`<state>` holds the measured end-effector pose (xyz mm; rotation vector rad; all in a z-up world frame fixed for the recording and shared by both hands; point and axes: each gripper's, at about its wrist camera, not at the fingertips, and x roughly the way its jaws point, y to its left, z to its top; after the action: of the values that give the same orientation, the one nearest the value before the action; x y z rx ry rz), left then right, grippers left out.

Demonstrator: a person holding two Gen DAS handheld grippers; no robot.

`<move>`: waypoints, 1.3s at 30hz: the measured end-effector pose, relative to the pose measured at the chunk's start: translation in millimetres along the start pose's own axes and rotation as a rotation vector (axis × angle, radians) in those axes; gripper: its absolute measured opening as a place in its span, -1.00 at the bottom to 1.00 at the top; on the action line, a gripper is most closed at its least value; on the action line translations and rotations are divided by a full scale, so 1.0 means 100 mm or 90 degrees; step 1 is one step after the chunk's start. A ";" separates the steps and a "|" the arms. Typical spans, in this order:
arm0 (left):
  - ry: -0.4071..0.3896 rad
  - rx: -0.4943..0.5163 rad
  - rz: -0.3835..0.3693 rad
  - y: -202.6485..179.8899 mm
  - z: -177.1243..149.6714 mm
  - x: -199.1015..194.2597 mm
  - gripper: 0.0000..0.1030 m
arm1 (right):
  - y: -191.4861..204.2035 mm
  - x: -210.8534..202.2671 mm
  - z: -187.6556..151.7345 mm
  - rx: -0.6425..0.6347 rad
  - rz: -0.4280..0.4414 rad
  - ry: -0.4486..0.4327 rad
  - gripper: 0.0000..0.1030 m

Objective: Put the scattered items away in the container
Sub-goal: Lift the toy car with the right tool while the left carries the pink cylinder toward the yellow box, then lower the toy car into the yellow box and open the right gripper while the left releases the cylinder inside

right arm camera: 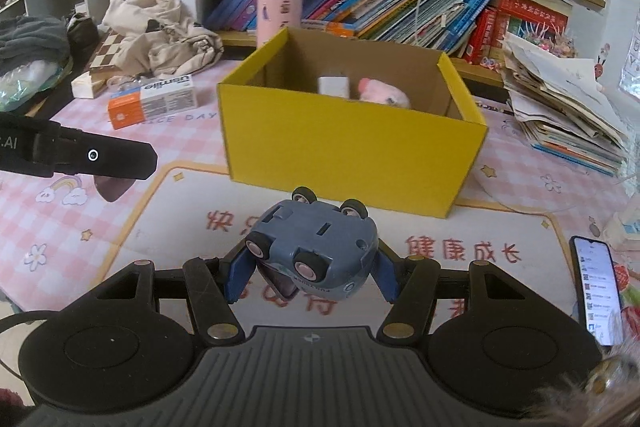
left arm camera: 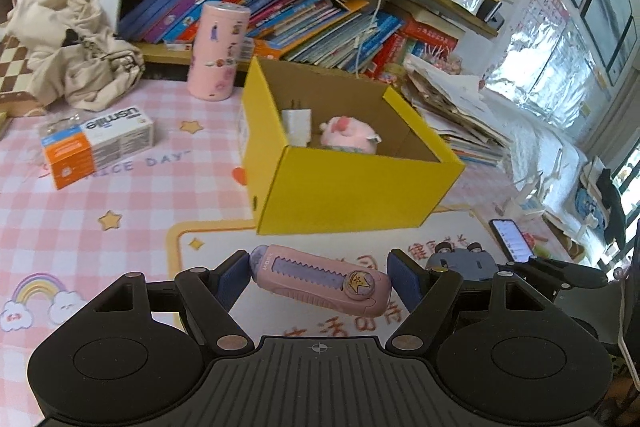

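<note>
Two claws, both loaded: left gripper [left arm camera: 319, 277] pinches the pink utility knife [left arm camera: 320, 281] by its ends; right gripper [right arm camera: 312, 277] clamps the upturned toy car [right arm camera: 316, 247]; either could slip short of the yellow box [right arm camera: 352, 147] just ahead.

a pink check mat [right arm camera: 120, 211] covers the table. on it sit a yellow box [right arm camera: 352, 147], a phone [right arm camera: 596, 291], a small carton [right arm camera: 154, 101] and a pink tube [left arm camera: 218, 53].

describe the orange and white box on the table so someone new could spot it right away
Start at the yellow box in the middle of the pink checked table mat. To its left, in front of the crumpled beige cloth, a small carton lies flat. It is the only one with an orange end and a white side printed "usmile".
</note>
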<state>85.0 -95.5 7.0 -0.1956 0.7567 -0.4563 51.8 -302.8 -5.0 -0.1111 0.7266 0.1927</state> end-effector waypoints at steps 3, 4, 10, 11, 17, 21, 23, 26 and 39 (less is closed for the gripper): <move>-0.006 0.001 -0.002 -0.10 0.06 0.06 0.46 | -0.11 -0.01 0.04 -0.002 0.004 -0.008 0.14; -0.008 0.001 -0.002 -0.13 0.09 0.09 0.46 | -0.15 -0.01 0.06 -0.004 0.005 -0.011 0.14; -0.026 0.005 -0.001 -0.33 0.24 0.19 0.46 | -0.36 0.01 0.21 -0.018 0.020 -0.036 0.14; -0.029 0.006 0.000 -0.36 0.28 0.21 0.46 | -0.38 0.01 0.24 -0.022 0.023 -0.042 0.14; -0.053 0.014 0.017 -0.50 0.46 0.30 0.46 | -0.56 0.05 0.44 -0.043 0.047 -0.074 0.14; -0.068 0.017 0.030 -0.56 0.60 0.36 0.46 | -0.66 0.09 0.58 -0.055 0.061 -0.098 0.14; -0.076 0.018 0.035 -0.58 0.67 0.39 0.46 | -0.70 0.12 0.66 -0.060 0.069 -0.110 0.14; -0.086 0.020 0.044 -0.59 0.78 0.44 0.46 | -0.76 0.18 0.79 -0.070 0.078 -0.125 0.14; -0.088 0.026 0.095 -0.43 1.16 0.86 0.46 | -0.99 0.66 1.29 -0.104 0.080 -0.151 0.14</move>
<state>206.6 -172.5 51.7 -0.1297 0.6207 -0.3123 204.5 -369.2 49.9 -0.1945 0.4815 0.3784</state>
